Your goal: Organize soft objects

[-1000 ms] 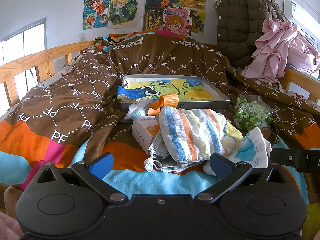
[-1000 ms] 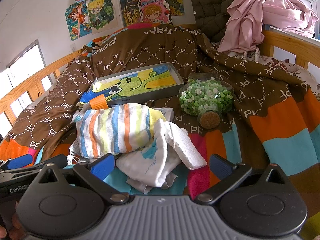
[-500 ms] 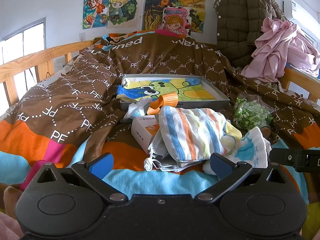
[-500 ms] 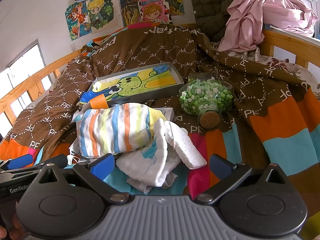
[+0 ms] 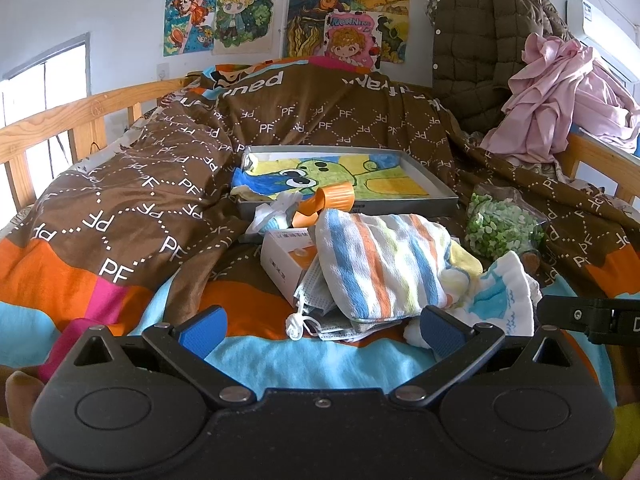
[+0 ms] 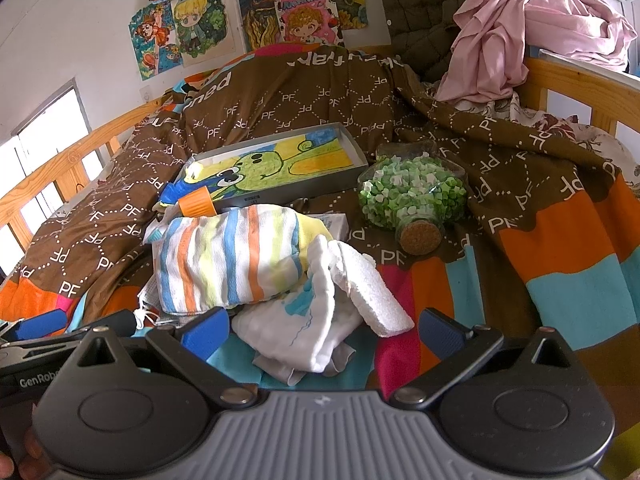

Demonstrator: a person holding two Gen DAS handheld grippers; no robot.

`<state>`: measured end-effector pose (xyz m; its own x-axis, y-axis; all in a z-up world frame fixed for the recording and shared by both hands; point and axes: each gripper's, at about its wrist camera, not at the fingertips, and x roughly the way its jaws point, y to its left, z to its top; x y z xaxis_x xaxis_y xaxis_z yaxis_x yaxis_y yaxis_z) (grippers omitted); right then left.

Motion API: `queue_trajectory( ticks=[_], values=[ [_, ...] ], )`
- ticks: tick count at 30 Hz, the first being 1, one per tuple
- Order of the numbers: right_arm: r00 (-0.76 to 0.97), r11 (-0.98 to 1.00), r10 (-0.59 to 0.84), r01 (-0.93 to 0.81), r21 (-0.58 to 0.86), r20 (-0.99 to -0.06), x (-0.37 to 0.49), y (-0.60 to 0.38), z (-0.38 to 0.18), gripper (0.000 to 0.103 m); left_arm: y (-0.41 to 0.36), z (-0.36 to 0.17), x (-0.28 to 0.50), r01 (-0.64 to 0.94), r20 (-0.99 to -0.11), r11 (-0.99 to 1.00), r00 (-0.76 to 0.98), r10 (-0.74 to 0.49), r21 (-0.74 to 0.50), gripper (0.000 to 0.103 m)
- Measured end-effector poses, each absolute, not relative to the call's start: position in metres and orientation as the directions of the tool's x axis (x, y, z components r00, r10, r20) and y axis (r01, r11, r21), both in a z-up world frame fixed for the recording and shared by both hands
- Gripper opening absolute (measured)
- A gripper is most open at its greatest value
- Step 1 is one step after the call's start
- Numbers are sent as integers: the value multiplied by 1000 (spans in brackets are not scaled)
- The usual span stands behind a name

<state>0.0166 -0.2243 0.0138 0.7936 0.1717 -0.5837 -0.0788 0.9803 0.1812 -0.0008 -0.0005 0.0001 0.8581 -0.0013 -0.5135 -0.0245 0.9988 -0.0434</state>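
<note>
A: Where are the soft things now?

B: The striped towel (image 6: pixel 236 256) lies in front of the picture tray (image 6: pixel 362 156), on top of a small box (image 5: pixel 286 256) and some face masks (image 5: pixel 316 304). The white cloth (image 6: pixel 304 332) is crumpled just beside the towel, nearest to the right gripper (image 6: pixel 322 332).

A: And the grippers, do they hold something?

B: No. The right gripper and the left gripper (image 5: pixel 320 330) are both spread wide and empty, low over the blanket (image 5: pixel 132 208). I think they are open like this to take the cloths first, because these lie loose on top.
</note>
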Motion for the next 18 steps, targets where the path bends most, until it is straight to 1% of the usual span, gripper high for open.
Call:
queue_trajectory(
  ticks=[5,11,18],
  values=[
    [796,978,173,-71,194,-580,13,-225,13,103,-1,0,-3,-26,-518,998,855,-4,-51,102],
    [791,966,176,-24,257,-586,18,-235,18,103,6,6,-2,-27,-526,994,850,-33,-106,102],
    [776,960,168,10,279,-608,17,-233,27,103,2,16,-7,1,-524,995,850,-52,-96,102]
  ],
)
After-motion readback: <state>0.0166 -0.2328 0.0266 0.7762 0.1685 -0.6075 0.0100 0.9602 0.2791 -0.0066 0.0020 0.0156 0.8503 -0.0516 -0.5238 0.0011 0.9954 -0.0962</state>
